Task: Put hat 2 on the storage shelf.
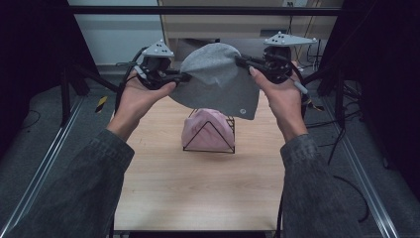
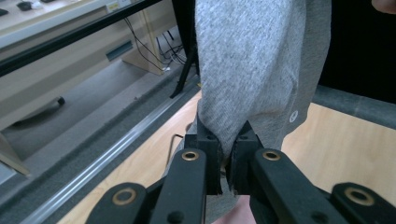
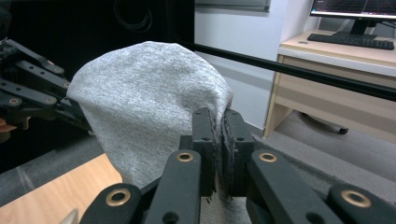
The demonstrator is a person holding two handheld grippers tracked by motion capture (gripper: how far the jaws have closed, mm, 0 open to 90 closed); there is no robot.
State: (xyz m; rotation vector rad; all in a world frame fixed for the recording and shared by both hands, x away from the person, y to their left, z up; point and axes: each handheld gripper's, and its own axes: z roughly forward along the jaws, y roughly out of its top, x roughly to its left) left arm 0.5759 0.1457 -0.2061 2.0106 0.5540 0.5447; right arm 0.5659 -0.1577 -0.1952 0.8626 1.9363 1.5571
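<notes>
grey cloth (image 1: 218, 82): held up in the air over the tabletop (image 1: 198, 183), stretched between both tongs and hanging loose below them. Small round mark near its lower right corner.
left tongs (image 1: 184, 77): pinched tight on the cloth's left edge; in the left gripper view (image 2: 225, 140) the fabric is squeezed right between the black jaws.
right tongs (image 1: 239, 60): same deal on the other side, clamped on the cloth's upper right edge, and the right gripper view (image 3: 217, 126) shows the jaws pressed together with fabric in the seam.
hands: the left hand (image 1: 141, 96) and the right hand (image 1: 280, 91) are both raised, denim-looking sleeves coming in from below.
pink thing (image 1: 207, 130): sits under the cloth on the tabletop inside a black wire stand (image 1: 210, 141). Looks like folded pink fabric, hard to be sure from here.
background: wooden desk with a keyboard (image 3: 350, 41) behind the rig.
</notes>
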